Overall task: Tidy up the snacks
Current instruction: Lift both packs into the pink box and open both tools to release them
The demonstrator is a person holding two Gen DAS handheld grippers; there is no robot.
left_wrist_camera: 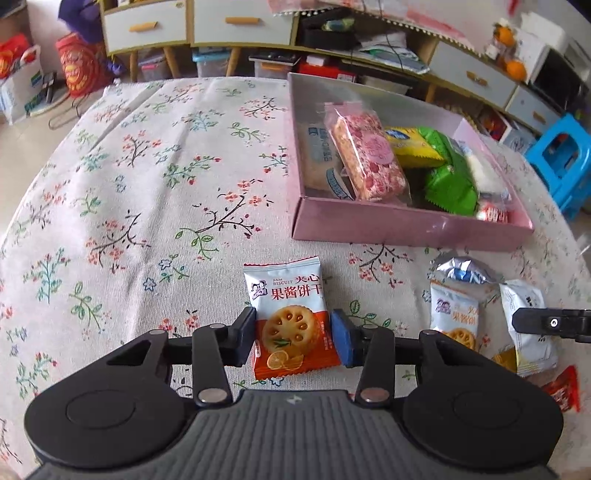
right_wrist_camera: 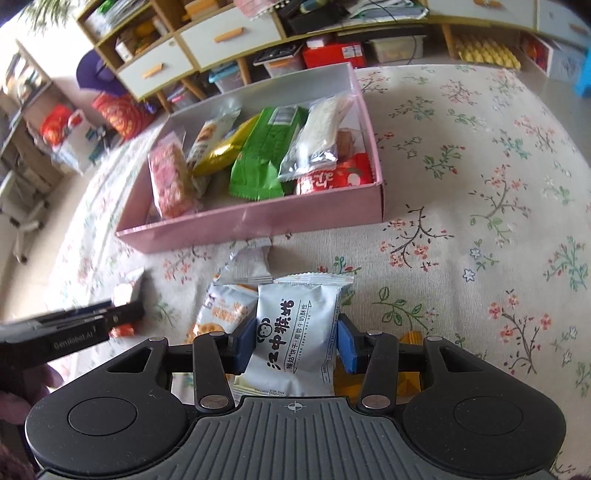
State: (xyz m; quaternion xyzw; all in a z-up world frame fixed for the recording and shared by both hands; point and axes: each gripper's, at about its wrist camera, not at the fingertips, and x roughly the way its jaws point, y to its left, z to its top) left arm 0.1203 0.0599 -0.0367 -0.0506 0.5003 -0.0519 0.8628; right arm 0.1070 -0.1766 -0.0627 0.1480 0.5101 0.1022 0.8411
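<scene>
My left gripper is shut on a white and orange jam biscuit packet, just over the floral tablecloth. The pink box with several snack packets stands ahead to the right. My right gripper is shut on a pale blue monkey-logo biscuit packet. The pink box lies ahead of it, slightly left. The right gripper's tip shows at the left wrist view's right edge; the left gripper shows at the right wrist view's left edge.
Loose packets lie near the box: a silver one, another jam biscuit packet, a white one and a red one. Drawer cabinets stand behind the table. A blue stool is at the right.
</scene>
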